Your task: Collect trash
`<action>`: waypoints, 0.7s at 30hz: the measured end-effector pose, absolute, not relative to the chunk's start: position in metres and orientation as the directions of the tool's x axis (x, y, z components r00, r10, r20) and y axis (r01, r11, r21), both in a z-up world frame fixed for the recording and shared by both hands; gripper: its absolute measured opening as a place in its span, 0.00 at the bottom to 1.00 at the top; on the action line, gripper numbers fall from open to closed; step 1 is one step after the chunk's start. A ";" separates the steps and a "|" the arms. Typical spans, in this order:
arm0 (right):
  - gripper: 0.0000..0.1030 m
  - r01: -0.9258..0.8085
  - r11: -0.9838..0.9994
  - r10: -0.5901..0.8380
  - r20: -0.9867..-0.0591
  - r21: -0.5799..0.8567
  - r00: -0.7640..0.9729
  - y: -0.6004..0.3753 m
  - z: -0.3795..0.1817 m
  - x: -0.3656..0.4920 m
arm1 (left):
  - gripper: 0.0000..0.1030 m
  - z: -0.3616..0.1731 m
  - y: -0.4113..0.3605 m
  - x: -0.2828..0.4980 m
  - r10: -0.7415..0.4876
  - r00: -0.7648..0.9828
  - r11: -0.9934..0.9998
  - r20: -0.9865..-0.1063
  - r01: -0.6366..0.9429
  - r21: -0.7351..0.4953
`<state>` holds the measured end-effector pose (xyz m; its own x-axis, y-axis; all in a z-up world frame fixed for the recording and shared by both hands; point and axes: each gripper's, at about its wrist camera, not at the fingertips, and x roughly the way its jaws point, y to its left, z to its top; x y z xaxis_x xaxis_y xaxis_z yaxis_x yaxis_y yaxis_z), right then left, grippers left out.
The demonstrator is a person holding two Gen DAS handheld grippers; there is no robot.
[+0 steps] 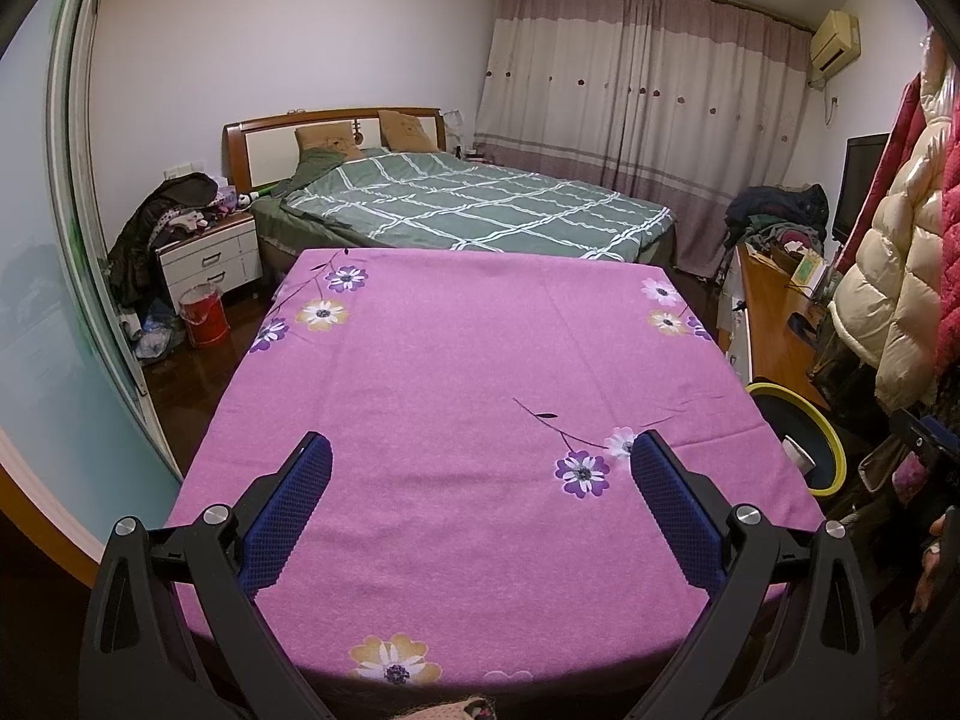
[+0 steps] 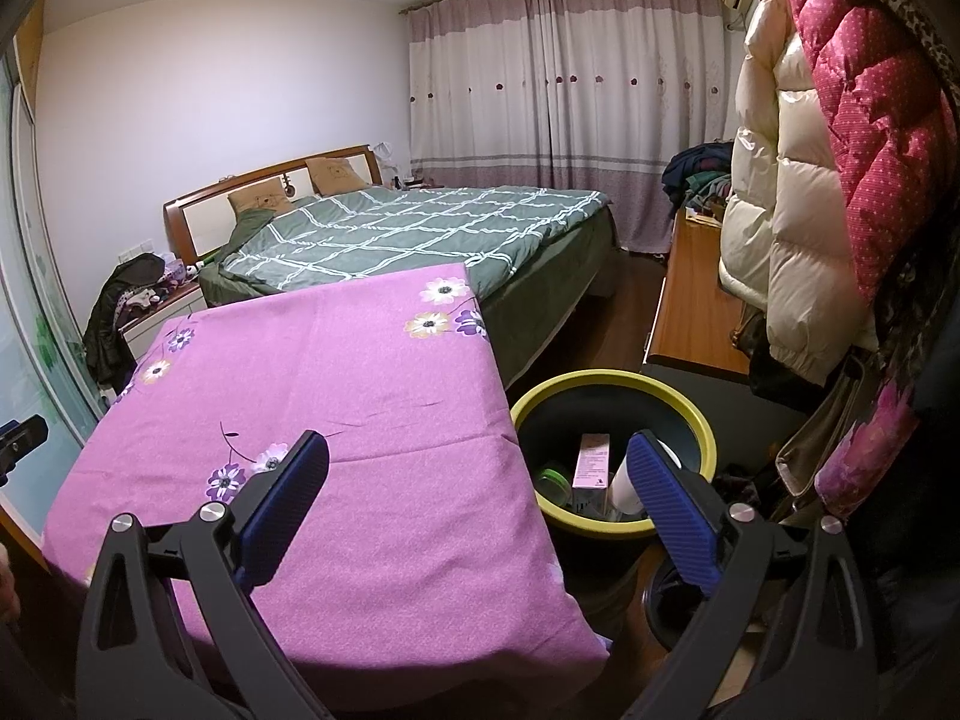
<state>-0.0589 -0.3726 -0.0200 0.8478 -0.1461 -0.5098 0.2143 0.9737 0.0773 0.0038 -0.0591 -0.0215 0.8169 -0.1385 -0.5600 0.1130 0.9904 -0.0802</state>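
This is looking like a lived-in home bedroom: a double bed [image 1: 456, 204] with a green checked quilt is filling the far side, floor-length curtains [image 1: 636, 114] are hanging closed, clothes are piling on a white nightstand [image 1: 207, 255], and puffer coats [image 2: 798, 192] are hanging beside a wooden dresser [image 2: 696, 312].
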 end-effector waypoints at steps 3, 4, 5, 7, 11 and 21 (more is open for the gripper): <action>0.92 0.214 0.974 -0.145 -0.510 0.077 0.848 -0.373 -0.020 -0.059 | 0.95 -0.022 -0.059 0.003 -0.138 0.817 0.990 -0.560 0.113 -0.079; 0.92 0.213 0.974 -0.145 -0.510 0.078 0.848 -0.372 -0.020 -0.059 | 0.95 -0.023 -0.059 0.003 -0.138 0.817 0.990 -0.560 0.113 -0.079; 0.92 0.213 0.974 -0.145 -0.510 0.078 0.848 -0.373 -0.020 -0.059 | 0.95 -0.021 -0.059 0.004 -0.139 0.817 0.990 -0.560 0.114 -0.080; 0.92 0.213 0.974 -0.144 -0.511 0.078 0.847 -0.372 -0.021 -0.059 | 0.95 -0.022 -0.059 0.004 -0.142 0.815 0.990 -0.561 0.115 -0.084; 0.92 0.213 0.974 -0.143 -0.513 0.078 0.846 -0.371 -0.023 -0.059 | 0.95 -0.022 -0.055 0.005 -0.147 0.813 0.989 -0.564 0.118 -0.087; 0.92 0.213 0.974 -0.143 -0.514 0.079 0.846 -0.371 -0.023 -0.059 | 0.95 -0.025 -0.049 0.010 -0.146 0.808 0.989 -0.571 0.116 -0.090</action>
<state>-0.0585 -0.3705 -0.0228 0.8458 -0.1428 -0.5140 0.2126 0.9739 0.0793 0.0096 -0.0494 -0.0250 0.8078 -0.1461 -0.5711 0.1155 0.9893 -0.0897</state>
